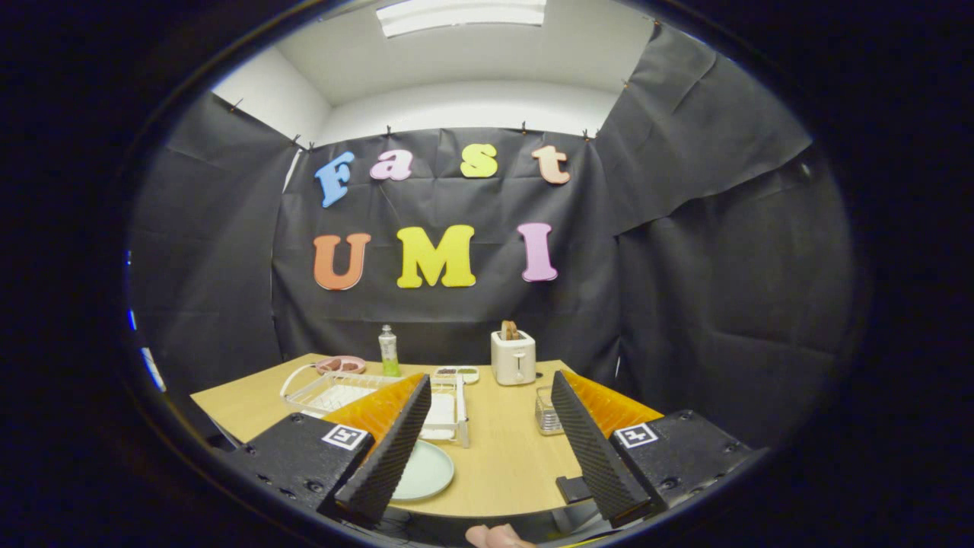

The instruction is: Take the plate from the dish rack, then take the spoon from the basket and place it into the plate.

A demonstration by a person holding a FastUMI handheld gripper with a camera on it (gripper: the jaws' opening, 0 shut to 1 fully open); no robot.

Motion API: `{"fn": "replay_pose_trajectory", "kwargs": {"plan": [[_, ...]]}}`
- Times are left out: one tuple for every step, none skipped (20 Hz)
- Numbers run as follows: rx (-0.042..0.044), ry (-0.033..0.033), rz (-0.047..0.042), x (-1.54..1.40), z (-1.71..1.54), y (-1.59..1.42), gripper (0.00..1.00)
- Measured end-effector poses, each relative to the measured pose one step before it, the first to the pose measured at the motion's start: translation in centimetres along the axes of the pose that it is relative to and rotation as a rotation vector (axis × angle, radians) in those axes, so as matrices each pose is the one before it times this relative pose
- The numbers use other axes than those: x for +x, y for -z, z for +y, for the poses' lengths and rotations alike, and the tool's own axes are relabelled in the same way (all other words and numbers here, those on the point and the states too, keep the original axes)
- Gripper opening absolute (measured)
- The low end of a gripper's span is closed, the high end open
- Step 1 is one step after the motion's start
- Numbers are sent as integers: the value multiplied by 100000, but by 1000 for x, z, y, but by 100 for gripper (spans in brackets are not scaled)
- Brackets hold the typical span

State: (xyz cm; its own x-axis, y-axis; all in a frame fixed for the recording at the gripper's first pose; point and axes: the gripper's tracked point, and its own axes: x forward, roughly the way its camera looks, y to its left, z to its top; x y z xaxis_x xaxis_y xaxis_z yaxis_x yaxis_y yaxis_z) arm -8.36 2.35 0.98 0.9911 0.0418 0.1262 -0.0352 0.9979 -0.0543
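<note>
Currently the gripper (487, 449) hung above the near edge of the wooden table (510, 464), its fingers spread wide apart with nothing between them. The plate (426, 472), pale green, lay flat on the table just beside the left finger, which covered part of it; judged from that, the first step was done. The dish rack (449, 411) stood beyond the plate, ahead of the left finger. The basket (546, 411), a small wire one, sat just ahead of the right finger and was partly hidden by it; the spoon inside could not be made out, so its long axis could not be told. Next move would likely call for reaching forward and to the right, away from the plate. A toaster (513, 358) and a bottle (389, 352) stood at the far edge.
</note>
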Motion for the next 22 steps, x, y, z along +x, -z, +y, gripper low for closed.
{"fn": "replay_pose_trajectory", "kwargs": {"plan": [[237,-26,184,-6,-91,-63,100],[119,251,266,-106,-237,-38,100],[167,287,103,47,-204,-14,100],[205,337,-21,-22,-211,-43,100],[-212,412,259,-48,-261,109,100],[-179,365,158,43,-264,-39,100],[-175,243,66,66,-186,-52,100],[34,363,-47,79,-225,-6,100],[79,617,145,81,-273,39,100],[307,321,85,-102,-266,-28,100],[223,305,387,-55,-166,119,100],[223,33,358,11,-91,19,100],[45,-84,415,146,-17,239,100],[25,181,631,32,-86,107,100],[117,-29,457,134,-64,164,100],[-40,-222,553,2,87,105,100],[-75,-240,488,45,136,207,100],[-177,-158,376,134,139,88,100],[-165,-145,277,30,84,198,100],[-136,-187,201,-1,127,30,100],[-137,-107,202,-6,105,142,100],[-235,-202,256,71,150,107,100]]}}
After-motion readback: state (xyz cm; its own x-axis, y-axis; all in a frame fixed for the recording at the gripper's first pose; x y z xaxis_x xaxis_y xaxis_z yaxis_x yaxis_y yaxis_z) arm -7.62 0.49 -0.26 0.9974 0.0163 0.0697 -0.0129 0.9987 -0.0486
